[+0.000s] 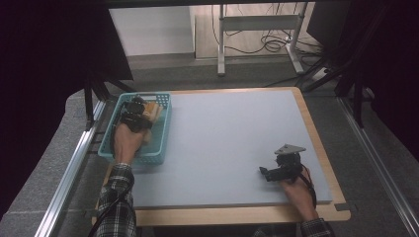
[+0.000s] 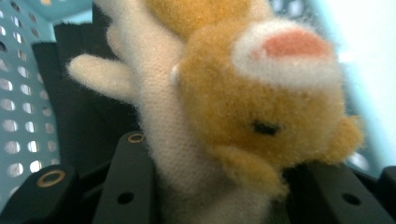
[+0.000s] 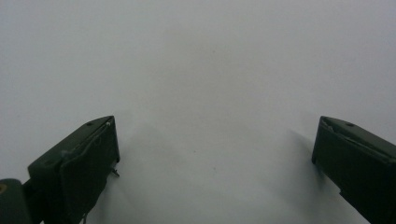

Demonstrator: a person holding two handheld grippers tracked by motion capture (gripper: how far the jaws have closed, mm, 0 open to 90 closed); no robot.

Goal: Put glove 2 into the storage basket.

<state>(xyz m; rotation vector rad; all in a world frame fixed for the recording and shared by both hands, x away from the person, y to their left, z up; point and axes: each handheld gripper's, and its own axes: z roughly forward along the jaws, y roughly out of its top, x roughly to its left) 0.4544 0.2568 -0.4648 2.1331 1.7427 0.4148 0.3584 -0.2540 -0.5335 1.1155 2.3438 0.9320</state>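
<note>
A plush toy (image 2: 243,107) with tan and cream fur, a pink-and-white ear and a black eye sits between the jaws of my left gripper (image 2: 219,196), which is shut on it. In the high view that gripper (image 1: 141,106) reaches into the turquoise basket (image 1: 167,129) at the table's left edge, with the plush toy (image 1: 153,111) at its tip inside the basket. My right gripper (image 1: 265,173) rests low over the mat near the front right. Its jaws (image 3: 215,154) stand open with nothing between them.
The grey-blue mat (image 1: 232,133) covers most of the wooden table. The basket's perforated wall (image 2: 18,112) stands close on the left of the plush, with something dark (image 2: 74,107) behind the toy. Desk legs and cables (image 1: 267,42) lie beyond the far edge.
</note>
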